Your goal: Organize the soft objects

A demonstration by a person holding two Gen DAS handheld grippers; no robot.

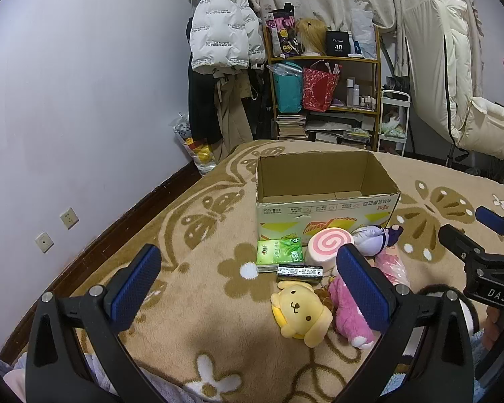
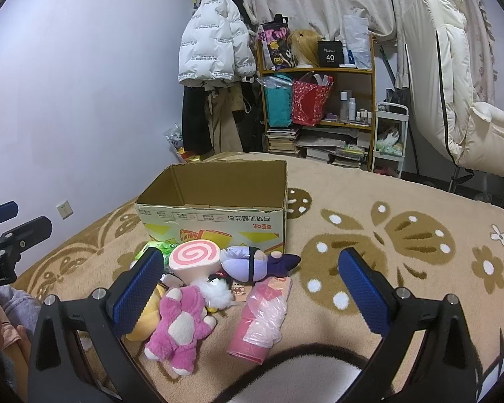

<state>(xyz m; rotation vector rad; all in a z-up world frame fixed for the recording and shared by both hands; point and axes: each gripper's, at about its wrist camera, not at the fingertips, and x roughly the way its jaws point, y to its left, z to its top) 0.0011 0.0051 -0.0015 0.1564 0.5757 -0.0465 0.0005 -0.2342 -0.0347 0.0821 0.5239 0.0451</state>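
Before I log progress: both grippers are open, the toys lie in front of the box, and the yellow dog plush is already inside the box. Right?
Not quite. The yellow dog plush is on the blanket before the cardboard box, as the left wrist view shows. The rest holds: left gripper and right gripper are open.

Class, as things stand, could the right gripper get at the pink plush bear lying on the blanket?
Probably yes: the right gripper is open, and the pink plush bear lies uncovered just ahead near its left finger, nothing between them.
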